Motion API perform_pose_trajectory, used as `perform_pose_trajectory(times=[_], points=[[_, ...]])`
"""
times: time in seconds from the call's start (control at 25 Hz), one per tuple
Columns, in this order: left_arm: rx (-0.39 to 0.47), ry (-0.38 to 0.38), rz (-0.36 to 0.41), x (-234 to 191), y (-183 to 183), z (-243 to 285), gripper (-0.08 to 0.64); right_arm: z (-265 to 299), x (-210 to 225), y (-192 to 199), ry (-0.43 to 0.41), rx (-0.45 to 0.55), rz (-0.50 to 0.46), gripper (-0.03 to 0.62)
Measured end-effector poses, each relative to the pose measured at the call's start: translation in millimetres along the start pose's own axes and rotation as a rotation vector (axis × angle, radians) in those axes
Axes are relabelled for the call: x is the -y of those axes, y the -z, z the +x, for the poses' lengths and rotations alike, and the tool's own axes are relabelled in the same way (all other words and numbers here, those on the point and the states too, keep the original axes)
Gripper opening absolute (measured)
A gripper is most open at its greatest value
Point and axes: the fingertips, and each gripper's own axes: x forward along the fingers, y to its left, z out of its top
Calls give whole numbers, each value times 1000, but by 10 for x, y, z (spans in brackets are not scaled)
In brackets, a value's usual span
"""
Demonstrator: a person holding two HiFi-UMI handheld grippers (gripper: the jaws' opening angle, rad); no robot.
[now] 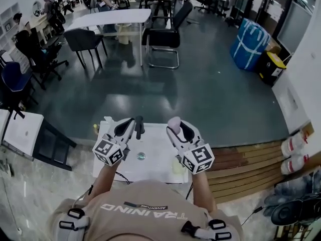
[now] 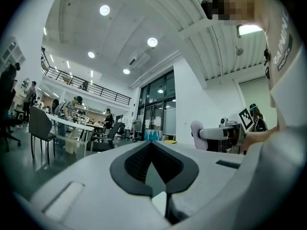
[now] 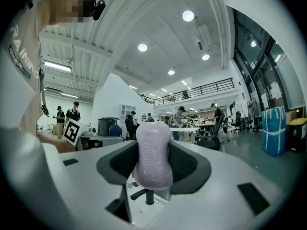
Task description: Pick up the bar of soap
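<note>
one pale pink soap bar point(image 3: 153, 153), two grippers
right gripper point(image 3: 153, 164) pinches the bar upright between its jaws; left gripper point(image 2: 156, 174) pressed together.

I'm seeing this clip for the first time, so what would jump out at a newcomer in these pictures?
The pale lilac bar of soap stands out first, pinched between the jaws of the right tool and held up over the white table. Next comes the left tool, held alongside it with its jaws together and nothing in them.
</note>
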Motion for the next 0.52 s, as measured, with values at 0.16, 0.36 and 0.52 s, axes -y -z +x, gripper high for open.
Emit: perform_pose_trajectory(times=[0.16, 0.36, 0.52], points=[[3, 12, -1, 45, 33, 60, -8, -60, 62, 21, 11, -4, -8, 198], [-2, 13, 4, 61, 63, 56, -8, -125, 26, 56, 16, -15, -28, 198], [4, 12, -5, 39, 53, -15, -8, -124, -55, 36, 17, -30, -41, 198]])
